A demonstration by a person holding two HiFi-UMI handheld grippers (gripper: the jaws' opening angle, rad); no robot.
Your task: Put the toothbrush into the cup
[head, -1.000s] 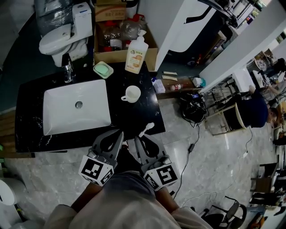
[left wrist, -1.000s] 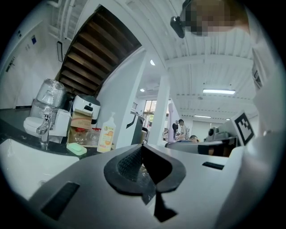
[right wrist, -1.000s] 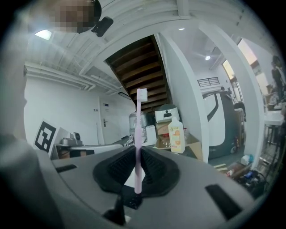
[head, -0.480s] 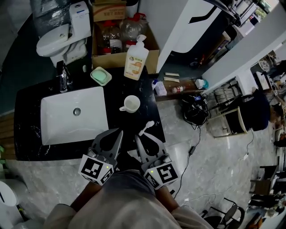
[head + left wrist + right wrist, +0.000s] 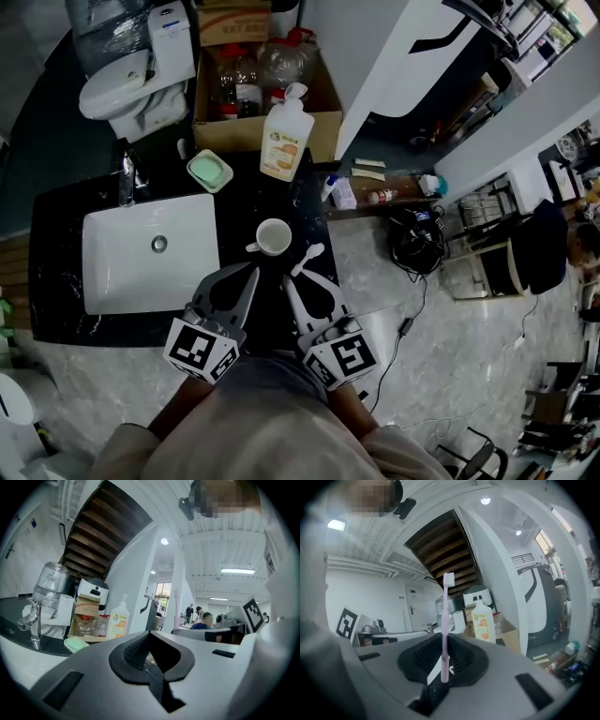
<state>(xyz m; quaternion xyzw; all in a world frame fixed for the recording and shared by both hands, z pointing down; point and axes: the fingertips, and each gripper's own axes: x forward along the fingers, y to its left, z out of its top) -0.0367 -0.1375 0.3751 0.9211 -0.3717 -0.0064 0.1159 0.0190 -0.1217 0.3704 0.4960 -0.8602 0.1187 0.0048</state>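
There is one toothbrush point(image 5: 446, 620). It has a thin, pale pink handle, straight from end to end, and a small whitish head of bristles at the top. The right tool point(image 5: 443, 665) is clenched on the lower end of the handle, so the brush stands upright between the dark ribbed pads. In the head view the toothbrush point(image 5: 307, 260) reaches forward from that tool over the front of the black worktop point(image 5: 281, 197). Its head lies just to the right of the cup point(image 5: 273, 237) and does not touch it; the brush is not in the cup.

There is one cup, white and round, with its mouth up and its handle turned toward the front left. It stands on the worktop just right of the sink point(image 5: 112, 234).

There are two tools, side by side at the front edge. The left tool point(image 5: 152, 658) has its pads closed together with nothing between them.

Farther back on the worktop are one pump bottle point(image 5: 284, 136) with an orange label, one green soap dish point(image 5: 209, 171) and one faucet point(image 5: 127, 178) behind the sink.
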